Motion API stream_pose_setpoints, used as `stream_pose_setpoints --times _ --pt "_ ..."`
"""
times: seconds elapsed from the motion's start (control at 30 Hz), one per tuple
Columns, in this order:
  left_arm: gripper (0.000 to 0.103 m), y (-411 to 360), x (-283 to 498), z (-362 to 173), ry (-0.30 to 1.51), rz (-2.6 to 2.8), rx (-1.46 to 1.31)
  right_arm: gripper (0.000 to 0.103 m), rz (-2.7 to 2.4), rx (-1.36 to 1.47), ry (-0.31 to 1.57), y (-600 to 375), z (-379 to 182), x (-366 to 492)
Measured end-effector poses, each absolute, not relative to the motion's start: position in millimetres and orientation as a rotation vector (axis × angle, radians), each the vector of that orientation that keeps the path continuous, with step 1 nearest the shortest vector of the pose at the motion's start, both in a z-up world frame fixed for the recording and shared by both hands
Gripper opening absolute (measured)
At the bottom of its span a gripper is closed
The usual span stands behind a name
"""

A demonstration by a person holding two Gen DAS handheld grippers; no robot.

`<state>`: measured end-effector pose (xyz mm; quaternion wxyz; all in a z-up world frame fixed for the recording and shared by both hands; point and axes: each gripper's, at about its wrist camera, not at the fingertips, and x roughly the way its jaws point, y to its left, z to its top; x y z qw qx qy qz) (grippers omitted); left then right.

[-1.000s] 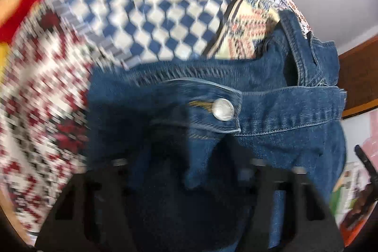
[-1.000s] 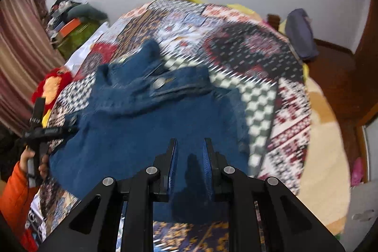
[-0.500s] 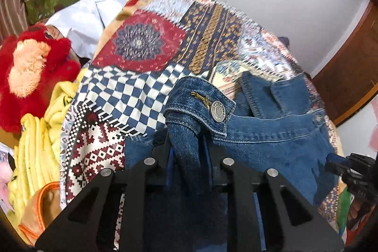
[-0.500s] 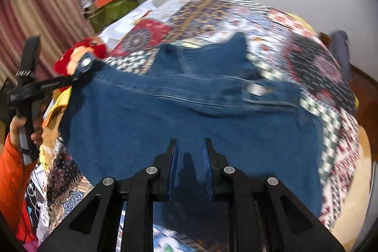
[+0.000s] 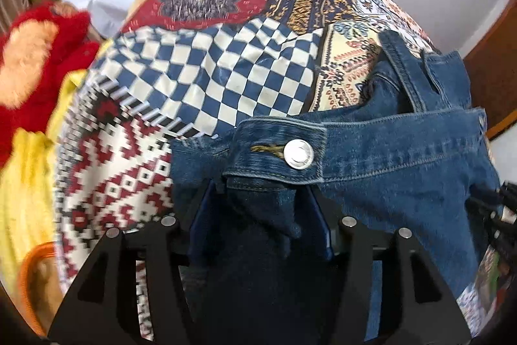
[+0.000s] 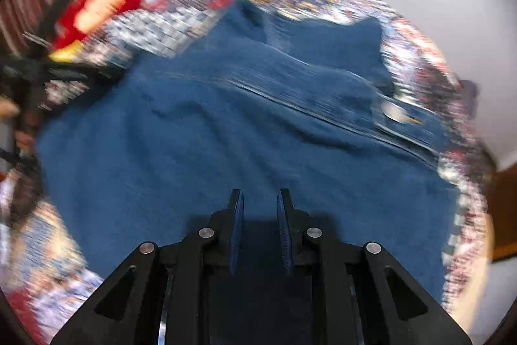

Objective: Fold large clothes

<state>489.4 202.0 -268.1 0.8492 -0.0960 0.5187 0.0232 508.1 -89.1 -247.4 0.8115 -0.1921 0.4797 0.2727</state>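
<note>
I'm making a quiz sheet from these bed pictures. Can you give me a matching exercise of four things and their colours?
Things:
1. jeans
2. button on the jeans' waistband
3. plush toy at the bed's edge
4. checkered patch of the bedspread

Colours:
A. blue and cream
B. red with an orange patch
C. silver
D. dark blue all over

Pairs: 1-D, 2-C, 3-B, 4-A
</note>
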Motion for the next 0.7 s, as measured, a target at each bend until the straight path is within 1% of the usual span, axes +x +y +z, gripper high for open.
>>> stream_pose_setpoints --times 0.07,0.1,0.13,0.17,0.3,0.43,0.57,0.7 --pt "0.055 196 481 -254 1.069 0.097 -0.104 0.017 0.56 -0.39 1.041 -106 -247 508" --pt "0.059 195 477 -249 1.057 0.111 -0.075 0.017 0.561 -0.376 1.044 -113 -246 507" --pt "0.065 195 473 -242 1.043 0.124 -0.055 0.017 0.546 -0.374 1.041 -119 -245 507" --pt "0.067 197 469 -235 1.031 0.134 -0.051 0.017 0.515 -0.385 1.037 -125 -244 506" --pt "0.067 200 454 -208 0.99 0.101 -0.09 0.017 0.478 -0.334 1.07 -146 -238 501" --pt "0.075 180 439 -187 0.949 0.021 -0.09 0.017 0.453 -0.282 1.079 -153 -224 489" --pt "0.078 141 432 -185 0.947 -0.077 -0.063 0.017 0.528 -0.281 1.018 -135 -202 467" --pt "0.08 105 428 -197 0.968 -0.169 -0.035 0.017 0.624 -0.278 0.99 -106 -195 451"
